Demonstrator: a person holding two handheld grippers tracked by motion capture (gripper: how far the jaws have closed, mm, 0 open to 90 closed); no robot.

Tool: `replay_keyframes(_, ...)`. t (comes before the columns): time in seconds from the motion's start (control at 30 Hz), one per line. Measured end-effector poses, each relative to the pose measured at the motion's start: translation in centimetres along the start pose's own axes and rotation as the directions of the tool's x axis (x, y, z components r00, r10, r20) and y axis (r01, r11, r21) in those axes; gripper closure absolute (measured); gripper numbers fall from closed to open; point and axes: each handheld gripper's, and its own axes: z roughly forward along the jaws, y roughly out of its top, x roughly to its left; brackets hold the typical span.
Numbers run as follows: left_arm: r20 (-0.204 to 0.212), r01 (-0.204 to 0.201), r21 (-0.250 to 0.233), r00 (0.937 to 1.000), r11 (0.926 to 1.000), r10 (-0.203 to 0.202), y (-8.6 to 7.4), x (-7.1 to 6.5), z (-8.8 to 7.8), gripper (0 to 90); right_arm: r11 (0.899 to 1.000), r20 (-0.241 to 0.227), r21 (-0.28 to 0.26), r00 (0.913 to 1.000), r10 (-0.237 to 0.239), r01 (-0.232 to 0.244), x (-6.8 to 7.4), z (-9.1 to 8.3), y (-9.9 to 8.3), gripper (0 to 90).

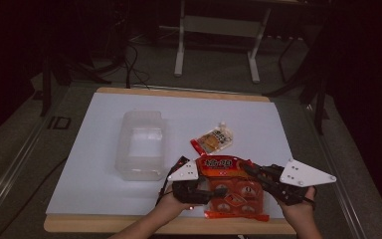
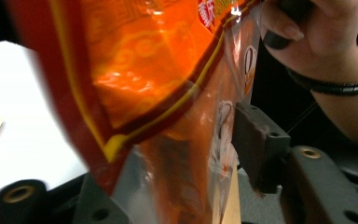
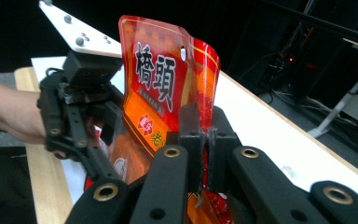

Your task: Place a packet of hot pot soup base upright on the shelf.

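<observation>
While the right claw [image 3: 200, 135] is clamped tight on the orange snack bag's [image 1: 231, 186] edge, left claw [image 1: 214, 191] stands half-closed around the opposite side, pads probably not biting yet. Bag's held upright above the tabletop's [image 1: 104, 189] near edge. Risk: slick film slips or tears. Both hands low, claws pointing inward.

My left gripper [image 3: 81, 135] and right gripper [image 3: 200, 140] are black, brass-ringed bolt holes behind the claws, white screwed plates above; a dark band on my right wrist.
</observation>
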Motion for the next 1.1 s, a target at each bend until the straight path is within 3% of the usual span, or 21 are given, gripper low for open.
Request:
replay_keyframes(0.2,0.033,-0.006,0.004,0.9994,1.0,0.006,0.1,0.0,-0.1,70.0,1.0,-0.001,0.003,1.0,0.001,-0.001,0.0,0.0,-0.1,87.6)
replay_keyframes(0.47,0.019,-0.012,0.026,0.9998,0.9996,0.011,1.5,-0.7,0.0,71.3,1.0,0.012,-0.012,0.9999,0.001,-0.001,-0.4,-0.6,0.3,87.3)
replay_keyframes(0.63,0.017,-0.015,-0.001,0.9997,0.9999,0.015,2.4,-1.3,-0.1,71.4,0.999,0.014,-0.039,0.9999,-0.002,0.002,-0.7,-1.3,0.9,86.7)
replay_keyframes(0.9,-0.043,-0.056,-0.014,0.9975,0.9983,0.056,3.8,-1.8,-0.7,71.6,0.997,0.017,-0.081,0.9998,0.01,-0.008,-1.2,-1.8,1.6,82.9)
replay_keyframes(1.1,-0.096,-0.075,-0.022,0.9928,0.997,0.072,4.4,-2.0,-1.4,71.7,0.992,0.024,-0.121,0.9985,0.049,-0.046,-1.6,-2.2,1.8,68.6)
